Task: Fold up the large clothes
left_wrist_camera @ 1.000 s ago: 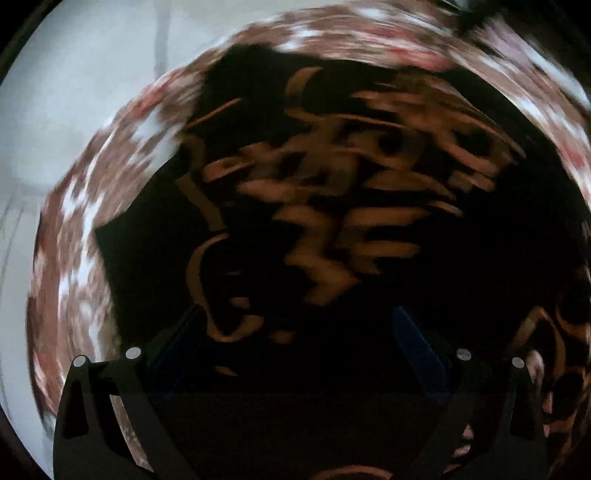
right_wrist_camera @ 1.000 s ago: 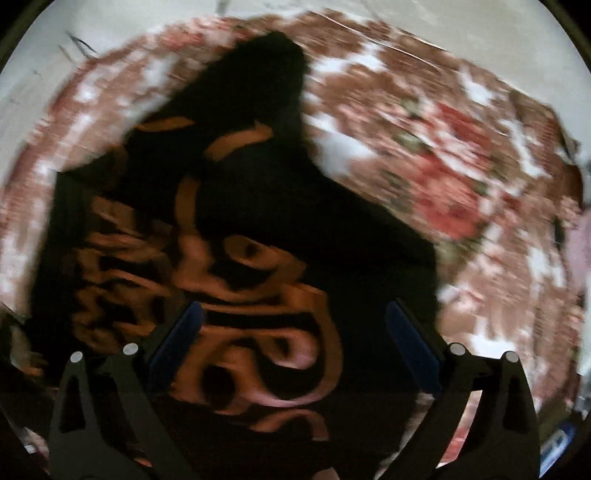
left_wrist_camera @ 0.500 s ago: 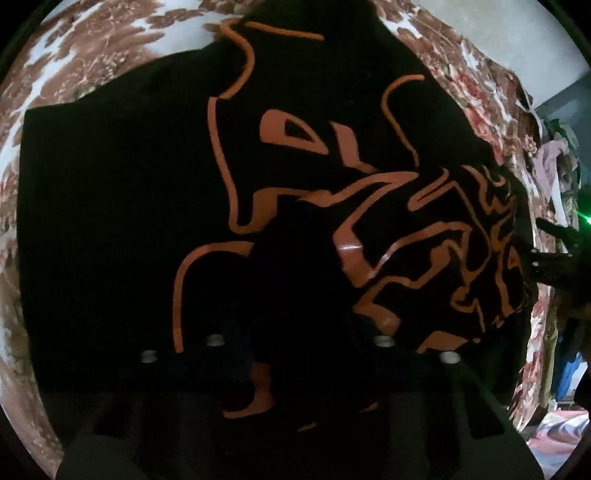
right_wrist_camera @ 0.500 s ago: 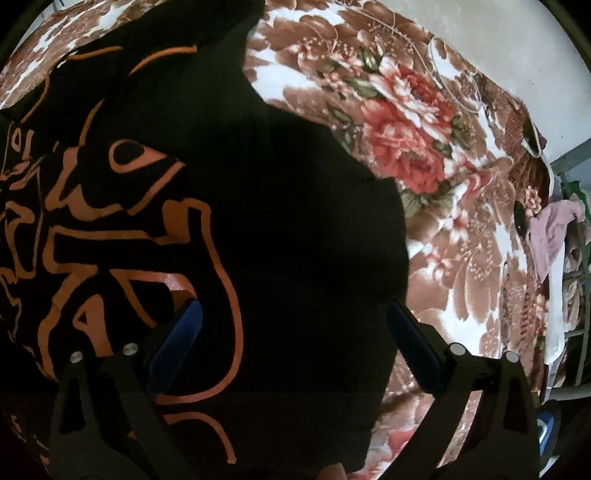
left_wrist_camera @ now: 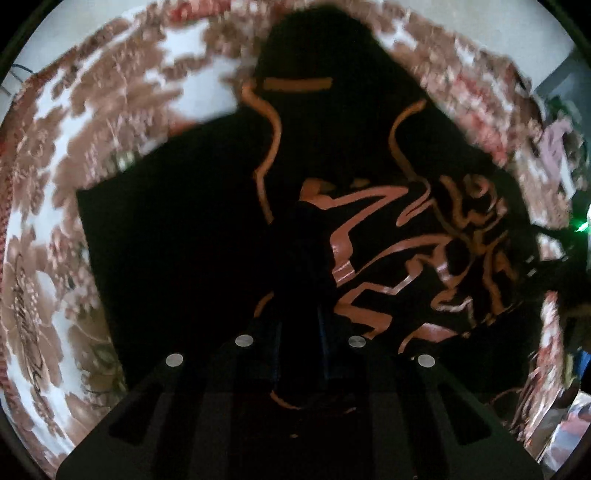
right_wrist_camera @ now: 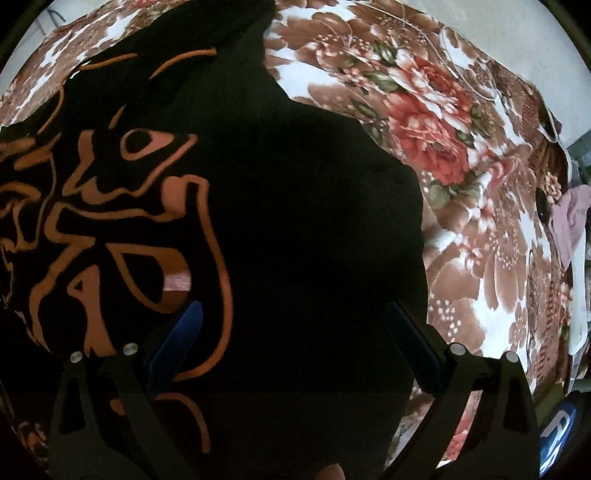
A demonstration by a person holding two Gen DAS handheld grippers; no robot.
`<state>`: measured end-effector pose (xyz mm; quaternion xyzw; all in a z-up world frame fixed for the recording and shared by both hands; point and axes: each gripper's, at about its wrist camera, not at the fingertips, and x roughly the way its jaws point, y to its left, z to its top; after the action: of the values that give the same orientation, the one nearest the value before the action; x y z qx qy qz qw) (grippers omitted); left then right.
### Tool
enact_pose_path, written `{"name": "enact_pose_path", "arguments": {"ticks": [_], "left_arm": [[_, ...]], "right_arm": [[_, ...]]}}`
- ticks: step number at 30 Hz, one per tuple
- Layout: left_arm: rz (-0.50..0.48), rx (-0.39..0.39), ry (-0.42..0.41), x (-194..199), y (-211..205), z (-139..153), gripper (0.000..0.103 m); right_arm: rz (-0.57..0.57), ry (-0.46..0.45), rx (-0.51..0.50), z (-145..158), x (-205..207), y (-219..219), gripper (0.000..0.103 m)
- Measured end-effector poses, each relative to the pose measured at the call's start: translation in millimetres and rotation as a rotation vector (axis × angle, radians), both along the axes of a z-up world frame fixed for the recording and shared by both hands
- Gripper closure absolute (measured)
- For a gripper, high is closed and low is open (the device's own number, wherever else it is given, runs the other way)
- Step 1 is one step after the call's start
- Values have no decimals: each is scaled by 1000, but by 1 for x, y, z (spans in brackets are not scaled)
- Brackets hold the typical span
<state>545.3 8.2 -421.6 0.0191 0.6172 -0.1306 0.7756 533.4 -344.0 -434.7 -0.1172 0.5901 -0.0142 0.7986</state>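
Observation:
A large black garment with an orange line print [left_wrist_camera: 177, 236] lies spread on a floral blanket [left_wrist_camera: 74, 155]. My left gripper [left_wrist_camera: 299, 325] is shut on a bunched fold of the black garment, which rises between the fingers. The same garment [right_wrist_camera: 295, 229] fills the right wrist view. My right gripper [right_wrist_camera: 291, 332] is open, its blue-padded fingers [right_wrist_camera: 177, 339] wide apart just above the cloth, near its right edge. Nothing is between them.
The brown, white and red floral blanket [right_wrist_camera: 443, 147] covers the surface around the garment. A pinkish cloth [right_wrist_camera: 570, 221] lies at the far right edge. A pale wall [right_wrist_camera: 480, 22] stands behind.
The left gripper went from open to shut on a fold of the garment and has lifted it a little. The right gripper stayed open and barely moved over the cloth.

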Motion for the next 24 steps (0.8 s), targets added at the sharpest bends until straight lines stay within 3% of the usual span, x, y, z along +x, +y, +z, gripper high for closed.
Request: {"name": "enact_pose_path", "arguments": {"ticks": [2, 4, 5, 6, 7, 10, 13, 15, 18, 21, 24], "left_arm": [[-16, 18, 8, -7, 0, -12, 84], [-28, 50, -3, -13, -5, -22, 73], [-25, 62, -15, -15, -6, -25, 59], [-14, 73, -19, -16, -5, -26, 38], [-2, 62, -11, -16, -2, -26, 30], [29, 42, -59, -22, 7, -9, 28], [11, -19, -157, -31, -2, 27, 28], [2, -84, -186, -35, -16, 39, 21], [-2, -110, -171, -33, -43, 25, 19], [28, -117, -107, -25, -55, -7, 19], [33, -62, -87, -25, -57, -34, 20]], "right_arm": [[-7, 4, -3, -2, -3, -1, 5], [23, 14, -38, -7, -5, 0, 5], [41, 22, -53, -11, -6, 1, 5], [50, 28, -54, -14, -7, 0, 5], [51, 29, -53, -14, -8, -2, 5], [14, -44, -42, 10, -13, -9, 5], [-16, -173, 88, 52, -16, -6, 5], [-11, -193, 148, 60, -11, 4, 5], [45, -158, 135, 43, 1, 35, 5], [35, -119, 123, 15, 6, 46, 5], [-7, -72, 148, -10, 4, 41, 5]]}}
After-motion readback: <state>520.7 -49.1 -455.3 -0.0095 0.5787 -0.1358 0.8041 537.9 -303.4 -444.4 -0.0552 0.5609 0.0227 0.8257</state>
